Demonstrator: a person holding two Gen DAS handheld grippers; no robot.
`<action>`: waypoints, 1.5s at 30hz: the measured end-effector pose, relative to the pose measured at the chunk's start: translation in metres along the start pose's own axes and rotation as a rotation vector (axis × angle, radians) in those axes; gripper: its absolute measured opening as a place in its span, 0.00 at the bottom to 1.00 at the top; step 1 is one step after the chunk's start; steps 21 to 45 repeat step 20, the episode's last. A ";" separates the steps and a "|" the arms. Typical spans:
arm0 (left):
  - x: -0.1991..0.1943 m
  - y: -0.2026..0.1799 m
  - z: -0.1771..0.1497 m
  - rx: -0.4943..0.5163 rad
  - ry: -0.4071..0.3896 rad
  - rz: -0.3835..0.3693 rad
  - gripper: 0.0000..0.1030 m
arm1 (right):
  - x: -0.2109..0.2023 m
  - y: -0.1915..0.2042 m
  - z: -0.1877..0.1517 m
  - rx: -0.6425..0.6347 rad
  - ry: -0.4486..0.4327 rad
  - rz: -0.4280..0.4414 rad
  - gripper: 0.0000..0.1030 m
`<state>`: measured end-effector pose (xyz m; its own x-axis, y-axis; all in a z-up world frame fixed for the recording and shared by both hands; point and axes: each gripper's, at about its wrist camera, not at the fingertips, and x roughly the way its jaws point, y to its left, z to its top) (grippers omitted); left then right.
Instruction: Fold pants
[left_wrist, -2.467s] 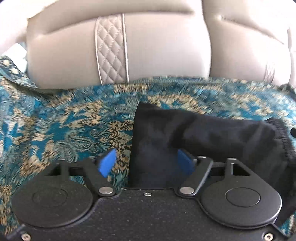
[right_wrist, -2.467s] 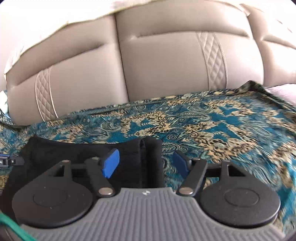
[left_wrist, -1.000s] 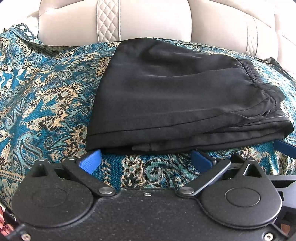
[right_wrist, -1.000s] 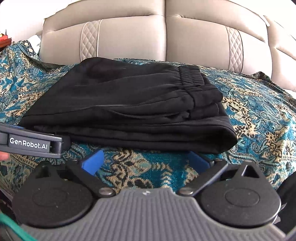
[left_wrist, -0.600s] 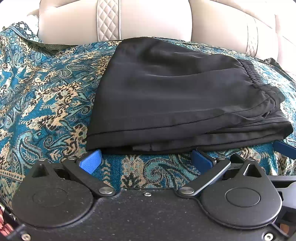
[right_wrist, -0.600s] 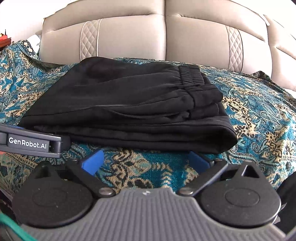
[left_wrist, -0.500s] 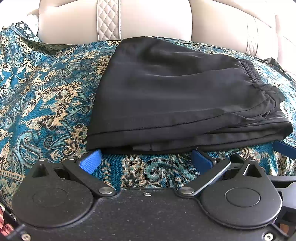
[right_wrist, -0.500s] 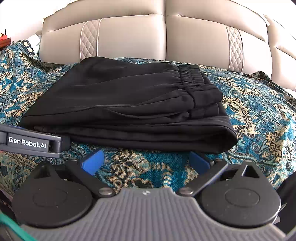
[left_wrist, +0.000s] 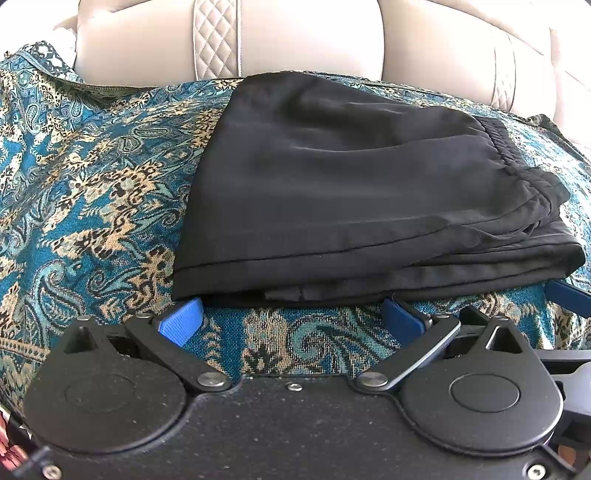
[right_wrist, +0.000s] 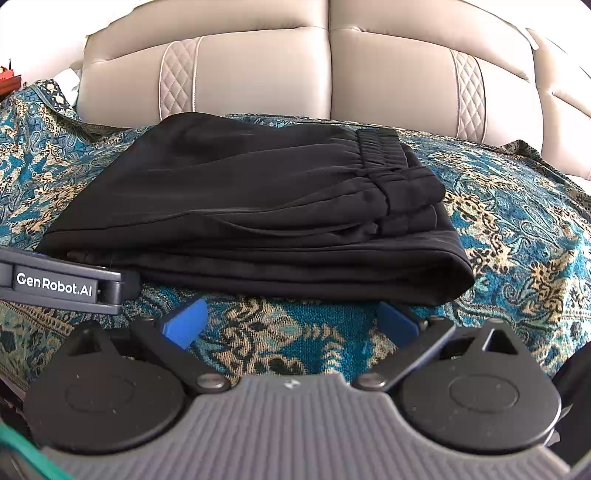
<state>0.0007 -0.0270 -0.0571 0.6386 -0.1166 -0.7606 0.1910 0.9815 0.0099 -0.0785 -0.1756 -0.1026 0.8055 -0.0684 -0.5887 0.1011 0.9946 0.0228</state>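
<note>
Behind everything stands a beige padded headboard (right_wrist: 332, 74), and below it spreads a blue and gold patterned cover (left_wrist: 92, 184) on the bed. At about 9 o'clock in the right wrist view, the left gripper (left_wrist: 291, 317) pokes in as a dark bar with white letters. Its two blue pads sit wide apart, right by the near edge of the pants, and they hold nothing. In the middle lie the black pants (right_wrist: 251, 210), folded into a flat, thick stack with a few layers showing along the near side. The stretchy waistband (right_wrist: 380, 155) sits on top at about 1 o'clock. Over on the right, the right gripper (right_wrist: 291, 321) also stands wide open and empty, just in front of the pants. The folding looks done to me, and nothing seems left but maybe a little tidying.
</note>
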 end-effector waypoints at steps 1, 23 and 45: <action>0.000 0.000 0.000 0.000 0.001 0.000 1.00 | 0.000 0.000 0.000 0.000 0.001 0.000 1.00; 0.000 0.000 -0.001 0.004 -0.005 -0.001 1.00 | 0.000 0.001 0.000 0.001 0.001 -0.001 1.00; 0.000 0.000 -0.001 0.004 -0.005 -0.001 1.00 | 0.000 0.001 0.000 0.001 0.001 -0.001 1.00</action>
